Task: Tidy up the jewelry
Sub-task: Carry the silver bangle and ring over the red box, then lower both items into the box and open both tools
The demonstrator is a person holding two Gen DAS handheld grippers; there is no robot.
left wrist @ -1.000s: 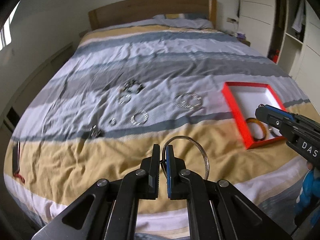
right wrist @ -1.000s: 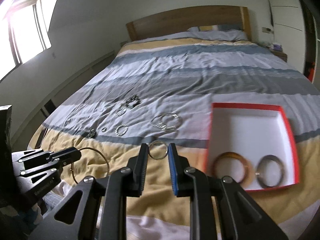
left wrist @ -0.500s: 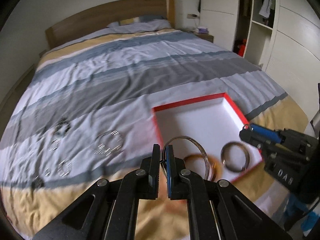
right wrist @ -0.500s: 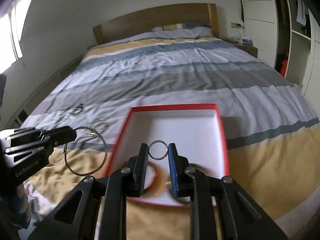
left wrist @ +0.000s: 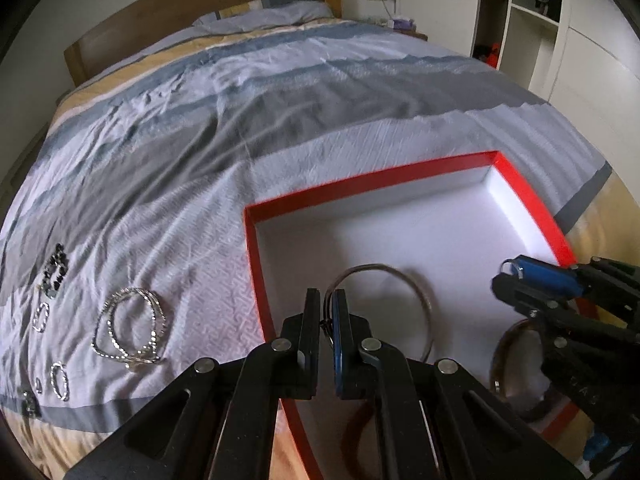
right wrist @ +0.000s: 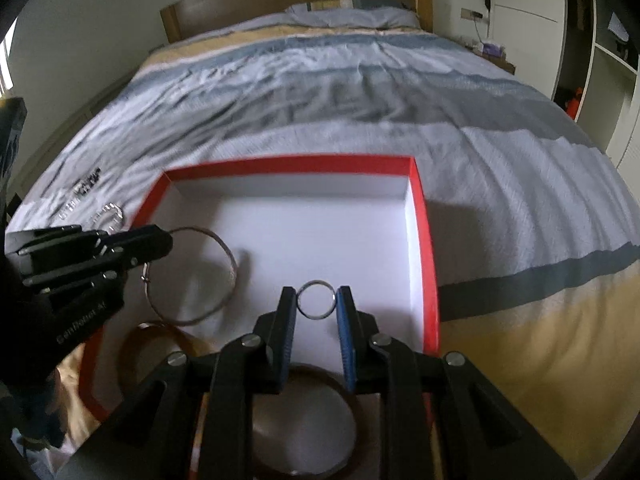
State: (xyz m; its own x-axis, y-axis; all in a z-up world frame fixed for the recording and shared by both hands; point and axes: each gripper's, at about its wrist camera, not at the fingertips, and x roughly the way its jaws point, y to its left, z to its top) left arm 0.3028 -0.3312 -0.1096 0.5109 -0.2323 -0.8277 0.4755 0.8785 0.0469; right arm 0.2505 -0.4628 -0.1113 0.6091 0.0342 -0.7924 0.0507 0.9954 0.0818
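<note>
Right now both grippers hang over the red box [right wrist: 420, 216] on the bed [right wrist: 500, 168], each loaded. The left gripper [left wrist: 327, 312] is pinched nearly closed on the thin wire of a large silver hoop bangle [left wrist: 424, 304], which juts out to its right over the box's white floor. The right gripper [right wrist: 316, 300] is narrowed across a small silver ring [right wrist: 316, 299], held by its outer edge. Two brownish bangles [right wrist: 160, 332] already lie at the box's near end. Both pieces look light, stiff and slick, so a firm pinch on the rim suits them. More chains and rings [left wrist: 128, 328] wait on the bedspread, left of the box.
</note>
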